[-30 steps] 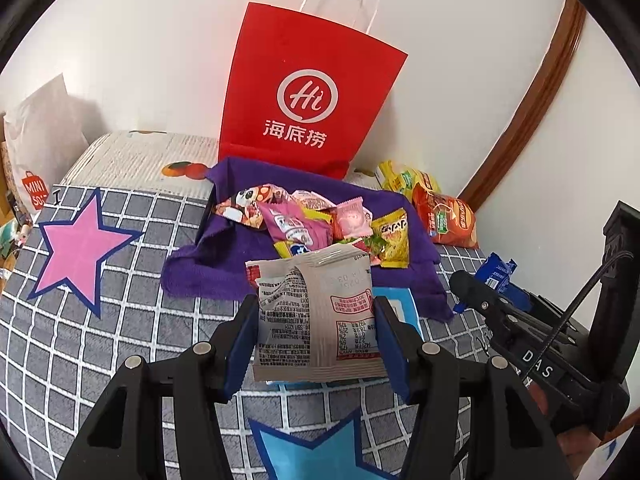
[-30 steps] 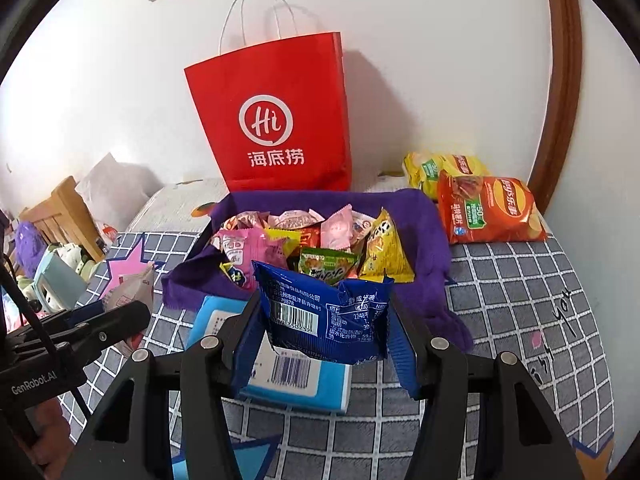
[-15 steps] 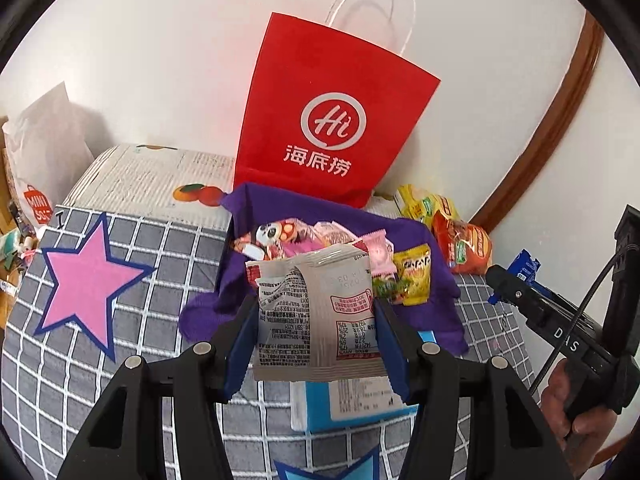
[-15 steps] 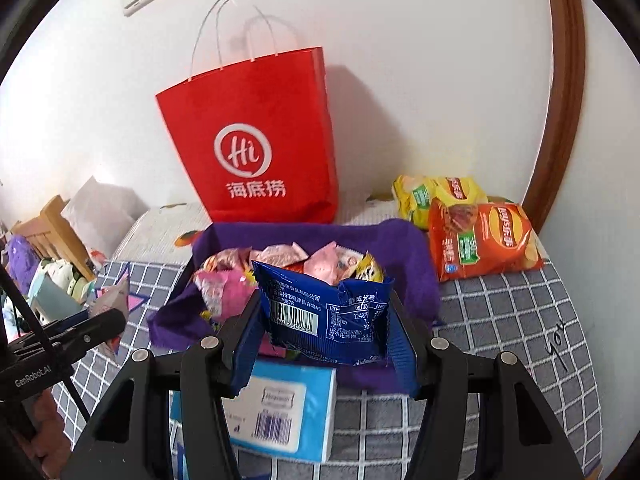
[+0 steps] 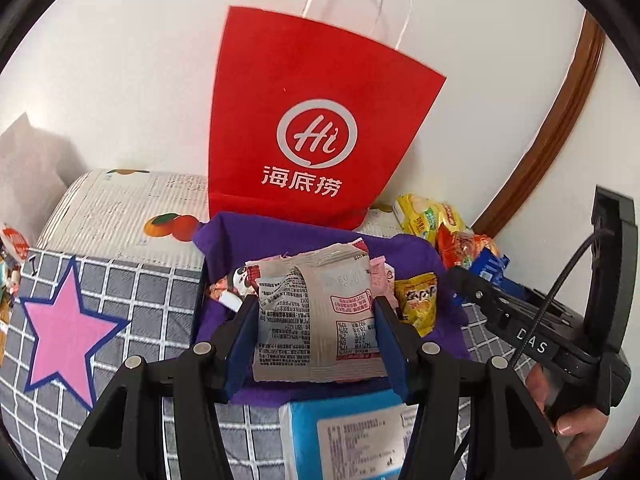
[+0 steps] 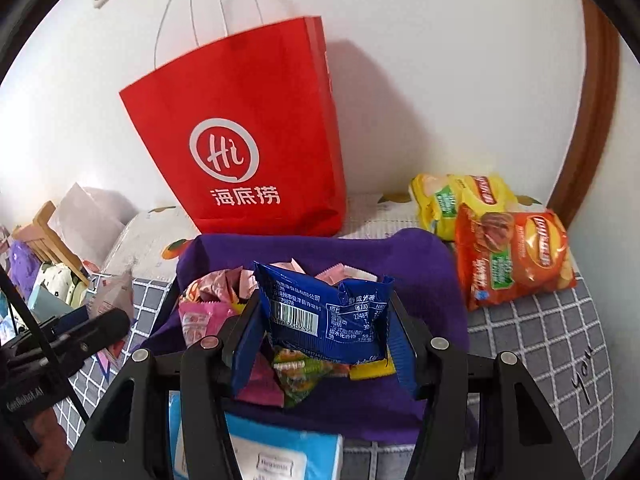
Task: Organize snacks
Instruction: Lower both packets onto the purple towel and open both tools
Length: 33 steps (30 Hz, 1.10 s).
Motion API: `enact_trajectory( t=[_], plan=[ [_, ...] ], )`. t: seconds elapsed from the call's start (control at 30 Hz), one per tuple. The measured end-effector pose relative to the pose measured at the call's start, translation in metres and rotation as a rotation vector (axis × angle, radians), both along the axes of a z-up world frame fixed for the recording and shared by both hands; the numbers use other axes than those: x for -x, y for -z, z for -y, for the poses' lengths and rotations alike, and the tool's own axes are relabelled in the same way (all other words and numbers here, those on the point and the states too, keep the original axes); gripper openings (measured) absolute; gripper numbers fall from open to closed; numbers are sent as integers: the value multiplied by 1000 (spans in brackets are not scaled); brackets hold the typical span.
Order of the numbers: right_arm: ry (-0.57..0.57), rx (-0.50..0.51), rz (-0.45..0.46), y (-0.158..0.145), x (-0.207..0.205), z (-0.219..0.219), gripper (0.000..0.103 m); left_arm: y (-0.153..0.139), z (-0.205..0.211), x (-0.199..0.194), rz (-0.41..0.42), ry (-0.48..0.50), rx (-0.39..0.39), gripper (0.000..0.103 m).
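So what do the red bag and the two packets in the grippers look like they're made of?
Red bag: matte paper, judging by its crisp folds and thin white cord handles. Grey packet in the left gripper: glossy plastic film, creased, with sheen. Blue packet in the right gripper: shiny crinkled film, possibly foil-lined, with a serrated edge.

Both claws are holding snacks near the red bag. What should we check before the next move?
1. Left gripper clamped on the grey-white foil snack packet: ok.
2. Right gripper clamped on the blue foil snack packet: ok.
3. Red paper shopping bag upright against the wall: ok.
4. Bag mouth open enough: cannot tell, the top is seen from the side.
5. Purple cloth-lined tray with loose snacks below both packets: ok.
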State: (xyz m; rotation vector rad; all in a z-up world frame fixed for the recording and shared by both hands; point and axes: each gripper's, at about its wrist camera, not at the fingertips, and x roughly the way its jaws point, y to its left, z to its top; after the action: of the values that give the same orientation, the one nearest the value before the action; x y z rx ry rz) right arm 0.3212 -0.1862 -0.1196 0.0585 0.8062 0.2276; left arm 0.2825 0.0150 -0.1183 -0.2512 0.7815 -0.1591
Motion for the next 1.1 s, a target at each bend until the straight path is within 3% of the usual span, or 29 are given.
enact_trajectory(
  t=[0.4,0.6,1.1],
  plan=[
    [-15,6,-52,30,-47,-8,57,22,11,-51,-59,18,-49,54],
    [-25,12,-137,57,-61,-1,57,41,14,-75,-104,38,-33,54],
    [-83,26,-214,85,-72,-11,57,54,22,-85,-122,95,-56,54]
  ],
)
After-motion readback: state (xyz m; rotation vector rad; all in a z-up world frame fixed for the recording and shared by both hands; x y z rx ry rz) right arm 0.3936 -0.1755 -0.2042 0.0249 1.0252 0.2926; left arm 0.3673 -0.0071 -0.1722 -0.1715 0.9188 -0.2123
